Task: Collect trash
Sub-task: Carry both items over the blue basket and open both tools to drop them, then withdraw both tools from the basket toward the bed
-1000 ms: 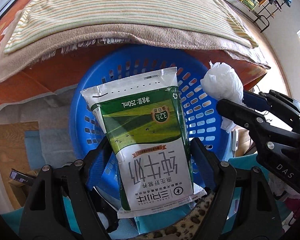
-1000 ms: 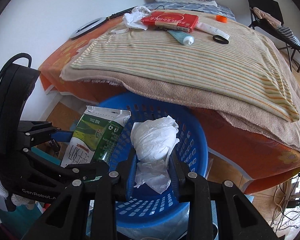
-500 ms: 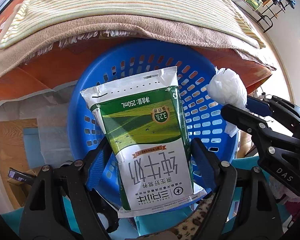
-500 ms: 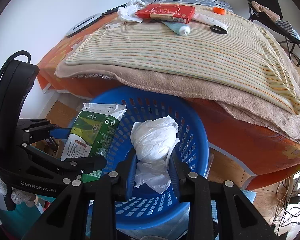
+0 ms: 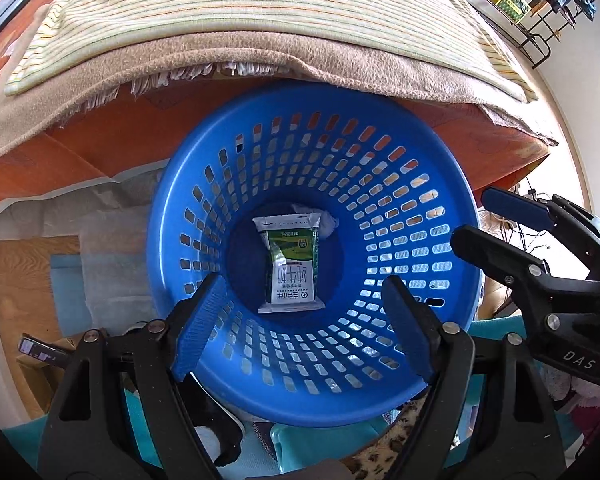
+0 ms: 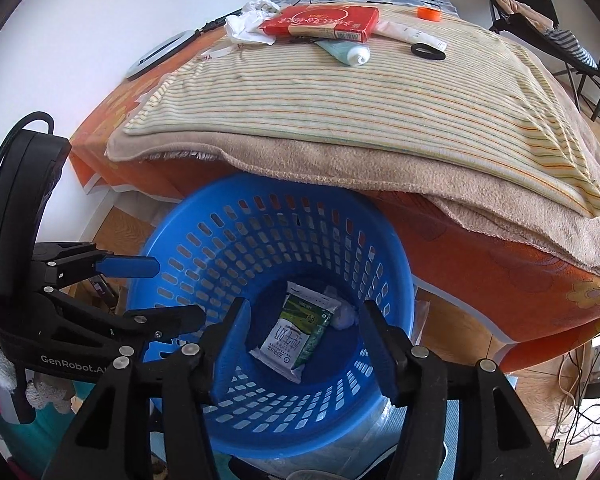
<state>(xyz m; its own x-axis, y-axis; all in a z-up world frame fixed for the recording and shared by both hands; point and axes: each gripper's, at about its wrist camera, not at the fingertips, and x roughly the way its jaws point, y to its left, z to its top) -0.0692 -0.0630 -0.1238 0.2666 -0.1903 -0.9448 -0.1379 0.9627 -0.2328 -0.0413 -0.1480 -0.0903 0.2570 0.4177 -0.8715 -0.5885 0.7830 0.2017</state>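
Bed (image 6: 380,92) with striped blanket (image 6: 340,100) over tan blanket; white wall behind, wood floor. Blue basket (image 5: 380,92) on floor, tucked under bed edge. Left gripper (image 5: 304,320) and right gripper (image 6: 304,344) above basket, jaws apart, empty. Earlier clamped milk pouch (image 5: 292,258) and tissue wad (image 6: 346,318); both now on basket bottom, touching.

bright daylight, sharp centre, fisheye edges bent (dark corners)
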